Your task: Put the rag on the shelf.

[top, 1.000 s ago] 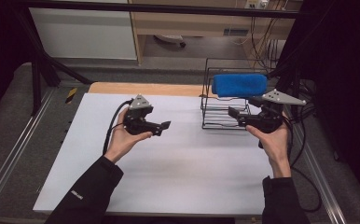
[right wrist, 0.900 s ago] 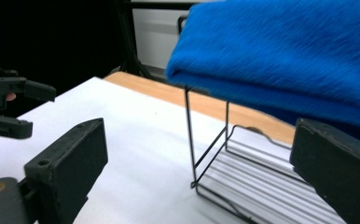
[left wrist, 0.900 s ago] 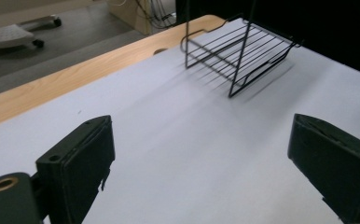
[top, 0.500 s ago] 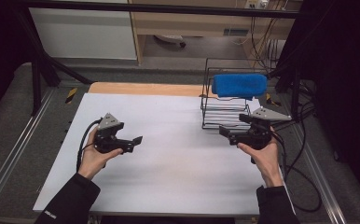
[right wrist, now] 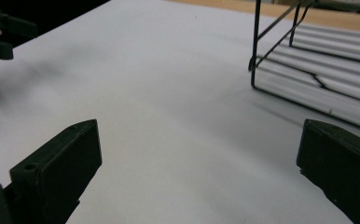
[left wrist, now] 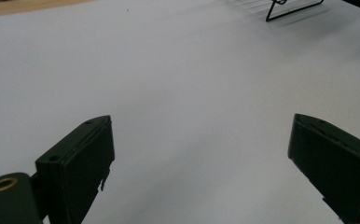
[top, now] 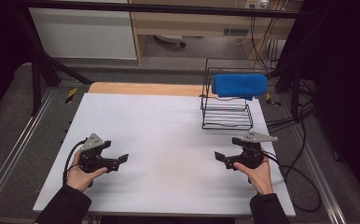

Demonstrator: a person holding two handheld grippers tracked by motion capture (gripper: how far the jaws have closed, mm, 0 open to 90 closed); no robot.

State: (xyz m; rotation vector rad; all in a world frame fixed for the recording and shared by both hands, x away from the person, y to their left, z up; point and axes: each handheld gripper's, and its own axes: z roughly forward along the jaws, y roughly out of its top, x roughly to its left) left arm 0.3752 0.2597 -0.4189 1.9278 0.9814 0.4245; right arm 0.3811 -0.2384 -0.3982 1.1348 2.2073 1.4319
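A blue folded towel (top: 239,85) lies on top of a black wire rack (top: 227,122) at the back right of the white table (top: 169,116). My left gripper (top: 121,161) is low over the table's front left, held in a hand, jaws wide apart and empty. In the left gripper view the left gripper (left wrist: 201,154) has only bare table between its jaws. My right gripper (top: 221,160) is low at the front right, just in front of the rack. Its jaws have just been opening, and the right gripper (right wrist: 199,158) holds nothing. The rack's base (right wrist: 280,70) stands ahead to its right.
A strip of bare wood (top: 145,88) runs along the table's back edge. Cables (top: 304,177) trail off the right side. Metal rails (top: 15,154) flank the table. A corner of the rack (left wrist: 290,11) appears far off in the left gripper view.
Both hands have come down and toward the front of the table. The left gripper has also moved left, away from the middle. The towel and rack have stayed put.
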